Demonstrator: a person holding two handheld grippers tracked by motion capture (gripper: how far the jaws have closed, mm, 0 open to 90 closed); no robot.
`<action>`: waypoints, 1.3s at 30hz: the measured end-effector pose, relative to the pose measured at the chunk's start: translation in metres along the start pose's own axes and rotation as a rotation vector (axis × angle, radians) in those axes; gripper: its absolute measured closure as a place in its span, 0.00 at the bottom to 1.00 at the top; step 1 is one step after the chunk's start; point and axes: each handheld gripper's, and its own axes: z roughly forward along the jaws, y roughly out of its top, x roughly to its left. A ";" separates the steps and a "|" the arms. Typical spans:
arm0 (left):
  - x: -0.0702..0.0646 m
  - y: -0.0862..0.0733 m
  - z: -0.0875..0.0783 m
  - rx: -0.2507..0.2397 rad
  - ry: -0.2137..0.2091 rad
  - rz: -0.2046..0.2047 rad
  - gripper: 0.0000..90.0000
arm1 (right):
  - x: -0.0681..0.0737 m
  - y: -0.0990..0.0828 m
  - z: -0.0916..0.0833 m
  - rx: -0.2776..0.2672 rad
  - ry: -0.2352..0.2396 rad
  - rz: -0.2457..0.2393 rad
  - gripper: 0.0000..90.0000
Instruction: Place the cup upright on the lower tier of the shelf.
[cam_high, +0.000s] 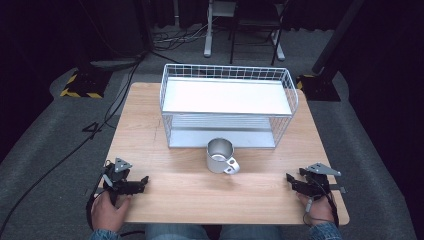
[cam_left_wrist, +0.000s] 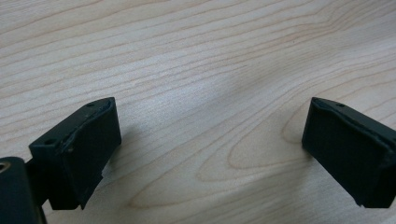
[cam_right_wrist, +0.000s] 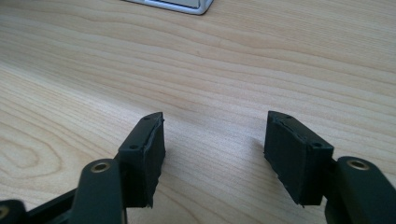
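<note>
Both claws sit idle at my near edge of the worktop (cam_high: 150, 120): left claw (cam_high: 142, 182) at the left corner, right claw (cam_high: 291, 180) at the right corner, each pointing inward toward the middle. In the left gripper view the left claw (cam_left_wrist: 210, 144) has its jaws spread wide with nothing but bare wood grain between them. In the right gripper view the right claw (cam_right_wrist: 215, 149) is also open, a little less wide, and likewise empty; a corner of the rack's base (cam_right_wrist: 187, 5) peeks in at the top.

Between the two claws and somewhat farther back stands the mug (cam_high: 221, 156), a metal one, upright, mouth up, its handle (cam_high: 231, 166) turned toward me and slightly to the right. It sits just in front of the white wire rack (cam_high: 228, 102), which has a lower shelf and a flat upper shelf, both bare as far as I can see.

I judge this to be the very start: nothing is gripped, and the mug looks like the piece to pick up, probably for one of the rack's shelves. The right claw seems the better choice, since the handle faces its side. That calls for carrying it forward and inward, keeping the jaws open, lining them across the handle or the rim wall, then closing firmly; thin metal may slip or tip if I pinch off-centre.
</note>
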 end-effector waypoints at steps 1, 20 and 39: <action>0.000 0.000 0.000 0.000 0.000 0.000 0.05 | 0.000 0.000 0.000 0.000 0.000 0.000 0.43; 0.000 0.000 0.000 0.001 0.000 0.000 0.05 | 0.000 0.001 0.001 0.001 0.004 0.000 0.41; 0.000 0.000 0.000 0.001 0.000 0.000 0.05 | 0.033 0.037 -0.019 -0.021 0.122 -0.047 0.41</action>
